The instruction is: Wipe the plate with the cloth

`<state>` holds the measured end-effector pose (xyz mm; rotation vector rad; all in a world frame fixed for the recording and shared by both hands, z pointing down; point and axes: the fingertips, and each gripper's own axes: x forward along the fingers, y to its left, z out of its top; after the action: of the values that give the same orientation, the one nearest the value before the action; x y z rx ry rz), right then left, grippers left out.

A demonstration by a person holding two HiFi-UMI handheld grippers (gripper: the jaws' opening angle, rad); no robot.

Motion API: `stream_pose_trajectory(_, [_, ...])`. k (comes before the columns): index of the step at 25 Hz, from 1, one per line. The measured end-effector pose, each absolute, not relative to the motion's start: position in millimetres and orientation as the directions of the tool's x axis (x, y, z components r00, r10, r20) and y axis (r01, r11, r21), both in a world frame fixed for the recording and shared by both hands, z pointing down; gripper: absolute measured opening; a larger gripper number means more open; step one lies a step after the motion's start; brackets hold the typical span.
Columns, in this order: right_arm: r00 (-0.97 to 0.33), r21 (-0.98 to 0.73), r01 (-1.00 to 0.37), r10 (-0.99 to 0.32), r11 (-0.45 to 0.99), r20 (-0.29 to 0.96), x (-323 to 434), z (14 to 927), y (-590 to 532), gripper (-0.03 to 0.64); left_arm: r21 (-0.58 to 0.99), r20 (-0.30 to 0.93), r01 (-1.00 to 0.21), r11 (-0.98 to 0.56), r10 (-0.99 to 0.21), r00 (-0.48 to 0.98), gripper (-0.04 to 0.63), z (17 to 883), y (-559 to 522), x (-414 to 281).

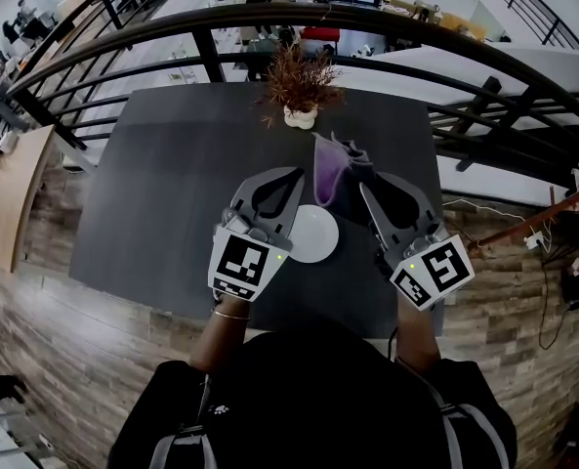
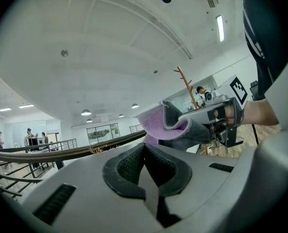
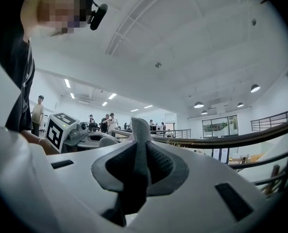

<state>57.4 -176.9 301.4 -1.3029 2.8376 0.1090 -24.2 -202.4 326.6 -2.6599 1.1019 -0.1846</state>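
The white plate (image 1: 313,234) lies on the dark table (image 1: 162,193) between the two grippers, back from their tips, its left edge hidden under the left gripper (image 1: 296,177). The purple-and-grey cloth (image 1: 330,169) is pinched in the right gripper (image 1: 364,190), whose jaws are clamped on a grey fold; the rest hangs bunched off the tips, toward the left gripper. The left gripper's jaws are pressed together with nothing between them, just beside the cloth. Both tools point level, side by side. Ahead of the tips a potted plant (image 1: 299,88) stands at the table's far edge, with a black railing (image 1: 387,18) beyond.
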Motion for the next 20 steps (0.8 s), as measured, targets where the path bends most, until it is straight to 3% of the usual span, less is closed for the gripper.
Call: stream_pose_trajectory(20, [-0.641,0.052,-0.767,-0.767,0.639,-0.022,62.3,308.9,-168.6,0.052,-0.268,0.027,-0.672,-0.691,-0.702,0.712,0.006,331.4,-196.9,-19.6])
